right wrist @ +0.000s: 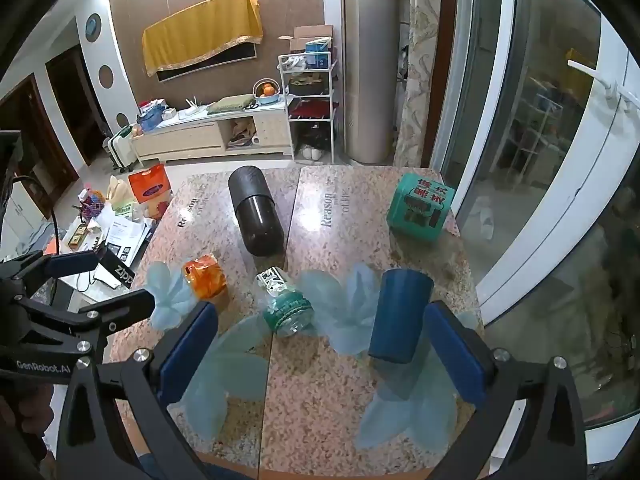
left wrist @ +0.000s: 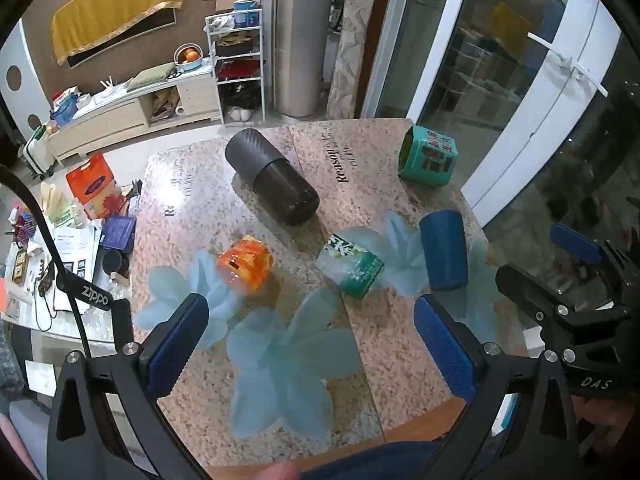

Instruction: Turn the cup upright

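Observation:
A dark blue cup (left wrist: 443,249) stands upside down on the granite table (left wrist: 360,360), on the right side; in the right wrist view the cup (right wrist: 398,314) is just ahead of my right gripper's fingers, slightly inside the right one. My left gripper (left wrist: 312,344) is open and empty, hovering over the table's near edge, left of the cup. My right gripper (right wrist: 324,352) is open and empty, a little short of the cup; its black frame (left wrist: 560,312) shows at the right of the left wrist view.
A large black cylinder (left wrist: 272,176) lies on its side mid-table. A teal tin (left wrist: 428,158) lies at the far right corner. A green-labelled bottle (left wrist: 350,266) and an orange jar (left wrist: 244,266) lie nearby. A cluttered low table (left wrist: 60,248) stands left. Glass doors are at the right.

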A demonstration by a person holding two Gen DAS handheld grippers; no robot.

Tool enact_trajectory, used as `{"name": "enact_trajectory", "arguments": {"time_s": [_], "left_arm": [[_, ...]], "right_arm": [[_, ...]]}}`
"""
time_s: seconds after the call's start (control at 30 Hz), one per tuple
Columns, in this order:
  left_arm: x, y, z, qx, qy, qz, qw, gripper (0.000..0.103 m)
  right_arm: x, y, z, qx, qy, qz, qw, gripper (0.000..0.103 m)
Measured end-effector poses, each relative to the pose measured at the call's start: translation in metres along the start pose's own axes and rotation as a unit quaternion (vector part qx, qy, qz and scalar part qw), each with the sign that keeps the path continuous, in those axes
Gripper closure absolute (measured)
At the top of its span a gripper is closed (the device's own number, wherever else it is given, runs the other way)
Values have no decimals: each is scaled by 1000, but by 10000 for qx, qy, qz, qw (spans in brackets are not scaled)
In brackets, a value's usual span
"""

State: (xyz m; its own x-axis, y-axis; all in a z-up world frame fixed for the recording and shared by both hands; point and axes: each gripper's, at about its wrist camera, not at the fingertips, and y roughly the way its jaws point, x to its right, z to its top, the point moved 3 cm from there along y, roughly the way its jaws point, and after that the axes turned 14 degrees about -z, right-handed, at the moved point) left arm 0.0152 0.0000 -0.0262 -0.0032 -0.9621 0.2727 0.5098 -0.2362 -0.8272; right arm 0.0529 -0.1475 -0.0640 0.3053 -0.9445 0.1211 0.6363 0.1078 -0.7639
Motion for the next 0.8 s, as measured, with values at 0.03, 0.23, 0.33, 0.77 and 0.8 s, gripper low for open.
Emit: {"name": "enact_trajectory", "arguments": {"time_s": [0.03,0.23,0.33,0.77,0.8], "left_arm": [[0,0,0,-29,-1,4,10000,0],[-4,4,3,-62,-51,18,10000,0],[-5,7,4,-50,-54,18,10000,0],[-10,9,6,-30,-46,15,10000,0],[-10,9,6,-31,-52,17,10000,0]], "right_arm": [[-1,0,1,0,12,6,10000,0],[-3,1,2,-16,-59,132,9999,0],[-3,4,2,-61,-58,99,9999,0],[-9,5,5,-116,-60,59,9999,0],[-9,5,5,-119,-62,50,9999,0]]}}
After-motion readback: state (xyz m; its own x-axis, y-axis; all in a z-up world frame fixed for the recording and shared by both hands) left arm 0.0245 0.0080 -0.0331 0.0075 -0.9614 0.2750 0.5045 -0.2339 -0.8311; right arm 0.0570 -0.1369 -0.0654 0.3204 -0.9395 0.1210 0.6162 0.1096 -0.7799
